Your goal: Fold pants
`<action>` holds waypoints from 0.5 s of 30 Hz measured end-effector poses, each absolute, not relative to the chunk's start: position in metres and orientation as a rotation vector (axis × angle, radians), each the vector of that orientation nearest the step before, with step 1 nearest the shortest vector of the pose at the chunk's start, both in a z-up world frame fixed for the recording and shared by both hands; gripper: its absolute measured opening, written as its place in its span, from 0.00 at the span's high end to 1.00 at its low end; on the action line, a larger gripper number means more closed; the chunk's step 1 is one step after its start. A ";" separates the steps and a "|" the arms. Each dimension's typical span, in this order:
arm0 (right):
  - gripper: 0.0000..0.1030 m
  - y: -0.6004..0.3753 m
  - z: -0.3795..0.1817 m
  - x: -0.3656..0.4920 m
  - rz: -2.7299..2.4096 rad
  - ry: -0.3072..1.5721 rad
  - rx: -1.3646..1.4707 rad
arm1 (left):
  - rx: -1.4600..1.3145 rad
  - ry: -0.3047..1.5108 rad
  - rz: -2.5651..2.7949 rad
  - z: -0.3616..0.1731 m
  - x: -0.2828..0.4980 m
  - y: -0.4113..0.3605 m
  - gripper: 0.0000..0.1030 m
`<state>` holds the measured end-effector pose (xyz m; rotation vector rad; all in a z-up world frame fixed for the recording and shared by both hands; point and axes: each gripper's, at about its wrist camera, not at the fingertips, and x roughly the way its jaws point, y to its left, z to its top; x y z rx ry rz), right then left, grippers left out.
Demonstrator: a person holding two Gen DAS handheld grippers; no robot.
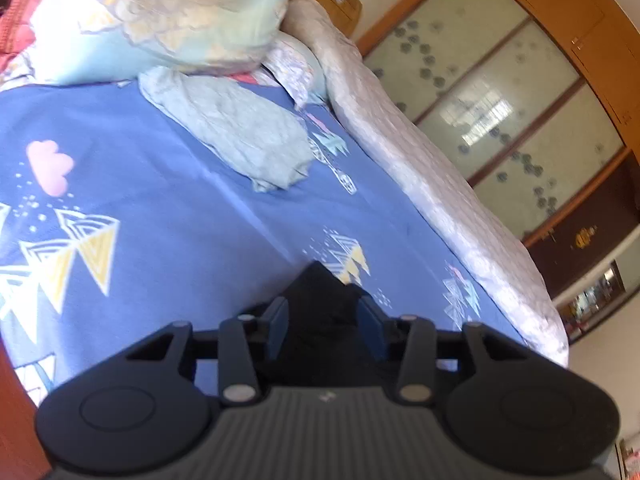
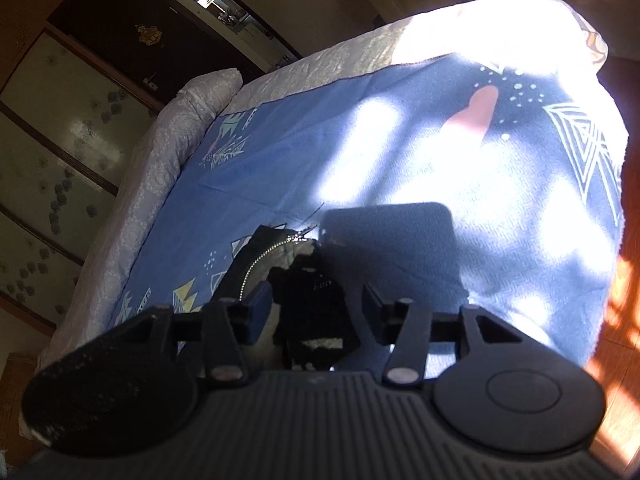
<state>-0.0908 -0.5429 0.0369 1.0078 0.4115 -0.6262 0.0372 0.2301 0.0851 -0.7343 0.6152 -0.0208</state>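
Observation:
The black pants [image 1: 320, 292] lie bunched on the blue patterned bedsheet [image 1: 180, 220], rising in a peak right in front of my left gripper [image 1: 324, 312]. Its blue pads [image 1: 276, 324] stand on either side of the cloth with their inner faces showing, so the jaws are open around it. In the right wrist view the pants [image 2: 312, 292] show a silver zipper [image 2: 260, 260] and a pale lining. My right gripper [image 2: 314, 304] is open, with the black cloth loose between its pads and a gap on the right side.
A crumpled grey-green garment [image 1: 240, 136] lies farther up the bed, below a pile of pillows and quilts [image 1: 180, 12]. A white quilted mattress edge [image 1: 440, 180] borders the sheet. A wardrobe with frosted doors [image 1: 500, 100] stands beyond, and wooden floor [image 2: 624, 300] lies past the bed's sunlit end.

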 end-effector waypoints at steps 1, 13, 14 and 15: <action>0.48 -0.551 0.031 -0.081 -0.625 0.420 1.041 | -0.723 0.629 -0.028 0.085 0.038 0.224 0.60; 0.89 -0.549 0.078 -0.081 -0.436 0.237 1.177 | -0.638 0.789 -0.102 0.059 0.057 0.167 0.57; 0.89 -0.542 0.083 -0.092 -0.435 0.218 1.174 | -0.638 0.791 -0.100 0.059 0.058 0.167 0.56; 0.89 -0.536 0.084 -0.103 -0.449 0.215 1.161 | -0.643 0.795 -0.100 0.058 0.058 0.167 0.56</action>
